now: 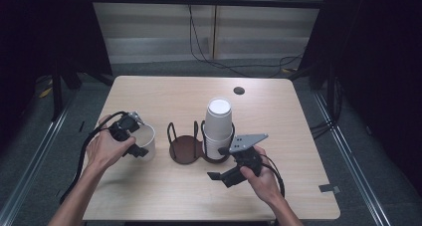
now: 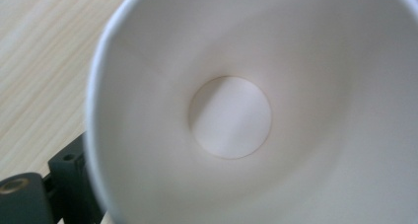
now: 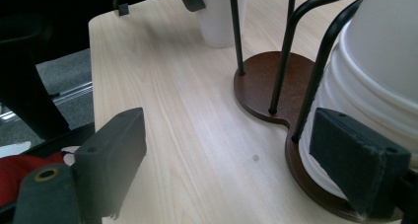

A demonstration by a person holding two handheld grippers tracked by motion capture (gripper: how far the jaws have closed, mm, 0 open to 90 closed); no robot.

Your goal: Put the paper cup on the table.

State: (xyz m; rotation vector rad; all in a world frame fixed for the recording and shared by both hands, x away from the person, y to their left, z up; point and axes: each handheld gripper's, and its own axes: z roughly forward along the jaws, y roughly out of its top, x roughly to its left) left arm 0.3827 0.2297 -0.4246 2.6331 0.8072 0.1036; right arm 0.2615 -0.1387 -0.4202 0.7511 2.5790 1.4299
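Now, over to the left tongs (image 1: 138, 136), parked right at the rim of a lone paper cup (image 1: 145, 142). Standing upright on the worktop (image 1: 164, 94), mouth up, just left of the wire cup rack (image 1: 185, 149) and apart from it. Peering straight down into the white inside from the left gripper view, with one black jaw sitting just outside the wall at the lower left. Pressing on the paper or merely alongside? Impossible to tell from here.

Across to the right tongs (image 1: 219, 163): spread wide, gripping nothing, hovering low just in front of the rack, one jaw close beside the stack of upturned cups (image 1: 219, 121) filling the right-hand bay. Left-hand bay bare down to its dark wooden base.

As for handling, probably feather-light, thin-walled and springy rather than stiff. Easy to dent or fold with a hard squeeze, easy to tip with a nudge. Smooth and tapered too, so likely to slide out of a loose grip. Best bet: pinching the wall just under the rolled rim, the stiffest part, one jaw inside and one outside. Gentle pressure only, and a straight lift to keep clear of those wire loops.
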